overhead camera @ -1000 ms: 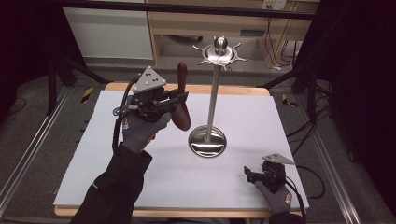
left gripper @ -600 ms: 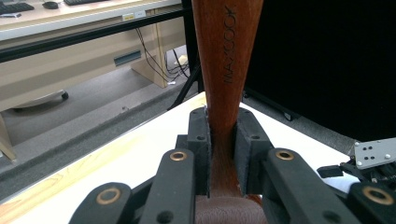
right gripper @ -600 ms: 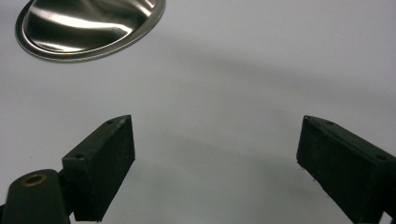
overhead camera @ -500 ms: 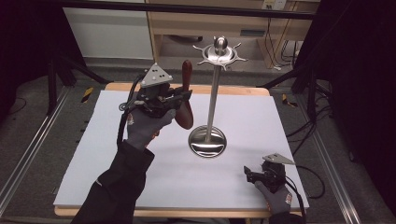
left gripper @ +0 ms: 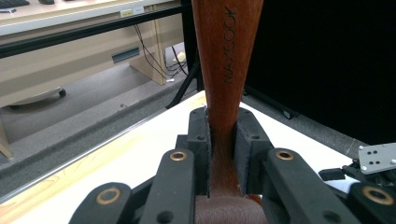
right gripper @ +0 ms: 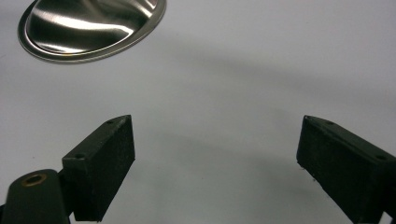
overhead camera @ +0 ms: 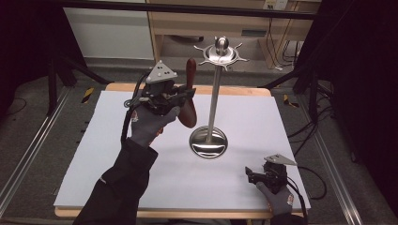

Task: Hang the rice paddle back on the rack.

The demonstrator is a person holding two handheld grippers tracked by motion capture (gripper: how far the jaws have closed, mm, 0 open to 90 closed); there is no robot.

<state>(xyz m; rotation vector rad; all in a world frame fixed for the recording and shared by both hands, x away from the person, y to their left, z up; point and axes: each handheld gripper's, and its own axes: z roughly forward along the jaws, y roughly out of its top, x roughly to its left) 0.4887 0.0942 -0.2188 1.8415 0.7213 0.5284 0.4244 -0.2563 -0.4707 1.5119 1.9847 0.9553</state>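
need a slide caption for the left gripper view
Left tool clamped on the reddish-brown wooden utensil handle stamped MAXCOOK, held upright above the white table.

A: What stands in the way on the white table top?

B: The steel stand. Its round base sits near the middle, the pole rises straight up, and the spiked crown spreads out at the top.

A: And close to the pole?

B: The wooden utensil, clamped upright in the left gripper, hangs just left of it, so that gap is narrow.

A: Where is room?

B: The whole left part of the table, and the near strip between the base and the right gripper. In the right gripper view bare surface lies between its spread jaws, the base beyond them.
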